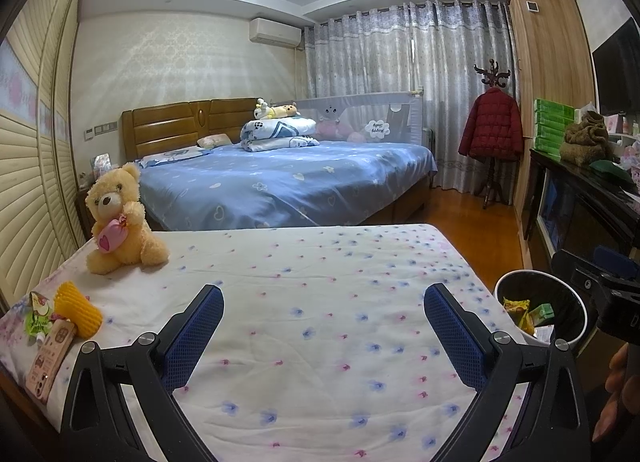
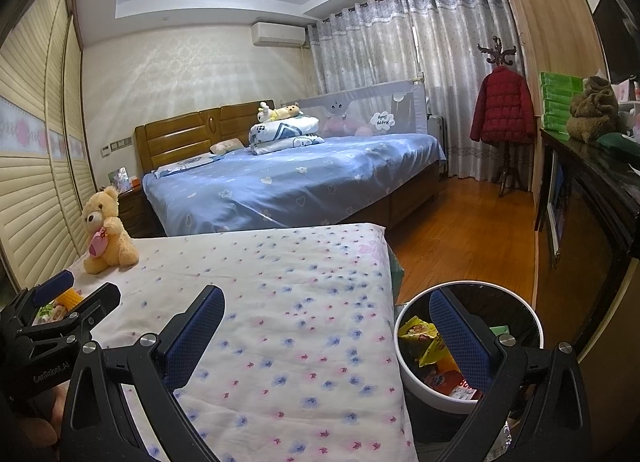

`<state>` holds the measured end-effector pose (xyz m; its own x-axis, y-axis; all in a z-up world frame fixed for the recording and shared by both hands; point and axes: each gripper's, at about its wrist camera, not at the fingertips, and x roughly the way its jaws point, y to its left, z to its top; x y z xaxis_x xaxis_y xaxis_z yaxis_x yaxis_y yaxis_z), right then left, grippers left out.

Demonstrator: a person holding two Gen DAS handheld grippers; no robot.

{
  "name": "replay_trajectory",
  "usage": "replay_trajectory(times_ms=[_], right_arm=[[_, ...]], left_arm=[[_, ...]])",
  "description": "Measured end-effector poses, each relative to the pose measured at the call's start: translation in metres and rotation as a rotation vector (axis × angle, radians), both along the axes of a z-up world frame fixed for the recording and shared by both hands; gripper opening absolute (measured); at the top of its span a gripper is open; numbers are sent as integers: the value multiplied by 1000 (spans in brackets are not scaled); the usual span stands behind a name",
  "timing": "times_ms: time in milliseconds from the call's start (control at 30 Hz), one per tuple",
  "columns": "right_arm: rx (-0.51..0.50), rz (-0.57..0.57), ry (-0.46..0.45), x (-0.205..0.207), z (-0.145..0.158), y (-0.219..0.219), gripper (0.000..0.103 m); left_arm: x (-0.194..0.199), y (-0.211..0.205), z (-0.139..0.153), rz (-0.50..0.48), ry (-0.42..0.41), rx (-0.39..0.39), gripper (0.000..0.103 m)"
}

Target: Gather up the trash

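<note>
On the floral sheet (image 1: 320,302), at the left edge, lies a small heap of trash: a yellow foam net (image 1: 77,309), a green pouch (image 1: 37,316) and a pink carton (image 1: 50,360). My left gripper (image 1: 324,336) hovers open and empty over the sheet, to the right of that heap. A white bin (image 2: 416,378) with a dark liner stands on the floor by the bed's right side and holds several wrappers (image 2: 420,340). My right gripper (image 2: 327,338) is open and empty, its right finger over the bin (image 1: 500,290). The heap (image 2: 60,304) shows partly behind the left gripper.
A yellow teddy bear (image 1: 116,217) sits at the sheet's far left corner. Beyond it is a blue-covered bed (image 1: 280,181). Wooden floor (image 2: 472,229) runs to the right, bordered by a dark cabinet (image 2: 592,213) and a coat stand (image 1: 492,133). A louvred wardrobe (image 1: 32,181) lines the left.
</note>
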<state>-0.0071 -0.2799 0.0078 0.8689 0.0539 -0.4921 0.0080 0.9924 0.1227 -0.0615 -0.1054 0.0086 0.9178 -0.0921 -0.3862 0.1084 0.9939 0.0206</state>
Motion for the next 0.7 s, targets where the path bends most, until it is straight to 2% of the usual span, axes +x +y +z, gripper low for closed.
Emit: replay_trajectory(times_ms=[700], right_arm=[[14,18,42,10,-11,1,103]], left_arm=[[9,4,-8,4,29,-9,102]])
